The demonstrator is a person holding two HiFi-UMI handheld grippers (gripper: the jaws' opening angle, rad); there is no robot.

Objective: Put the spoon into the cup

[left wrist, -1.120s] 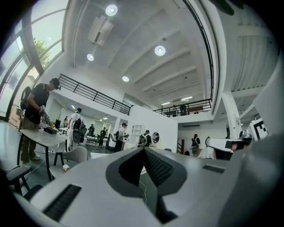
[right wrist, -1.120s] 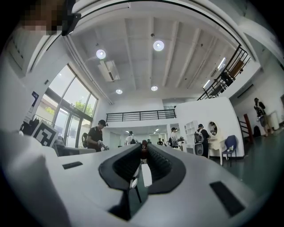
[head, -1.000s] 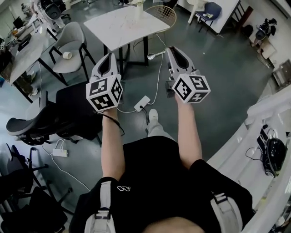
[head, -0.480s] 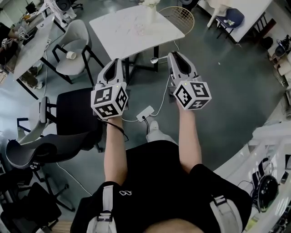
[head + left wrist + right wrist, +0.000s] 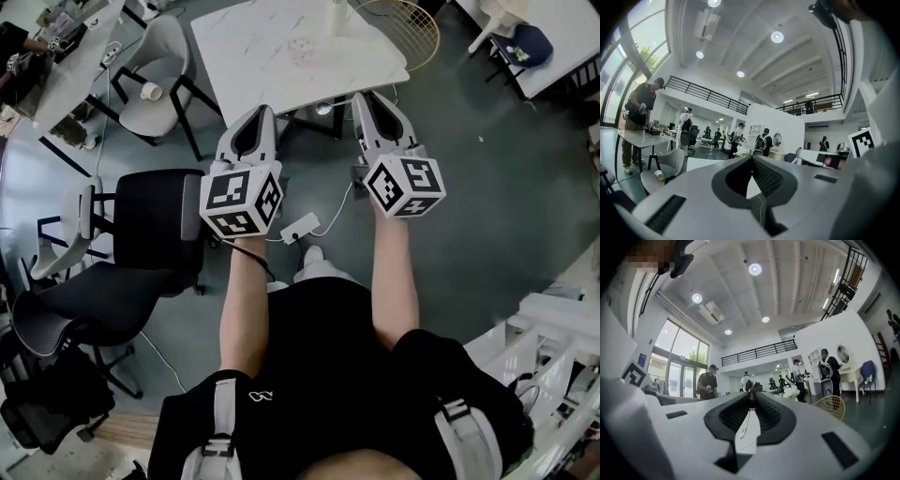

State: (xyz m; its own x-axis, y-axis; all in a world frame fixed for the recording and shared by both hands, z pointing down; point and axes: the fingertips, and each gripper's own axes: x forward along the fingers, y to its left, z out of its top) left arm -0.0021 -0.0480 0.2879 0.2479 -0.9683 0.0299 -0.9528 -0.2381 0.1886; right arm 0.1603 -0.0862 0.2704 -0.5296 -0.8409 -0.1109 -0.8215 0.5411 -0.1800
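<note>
My right gripper (image 5: 365, 97) (image 5: 751, 397) is shut on the handle of a metal spoon (image 5: 324, 110), which sticks out to the left; its shiny bowl (image 5: 842, 148) also shows in the left gripper view. My left gripper (image 5: 262, 113) (image 5: 751, 159) is shut with nothing in it. Both point level at the near edge of a white marble table (image 5: 272, 56). A tall white vessel (image 5: 338, 15) stands on that table. A small paper cup (image 5: 150, 91) (image 5: 658, 174) lies on a grey chair at the left.
A gold wire chair (image 5: 405, 28) stands behind the table. Black office chairs (image 5: 150, 230) crowd the left. A power strip (image 5: 302, 225) with cables lies on the floor by my feet. Several people stand at desks farther off.
The white table has come closer as I walk towards it, and both grippers now reach its near edge. The spoon stays in the right gripper.
</note>
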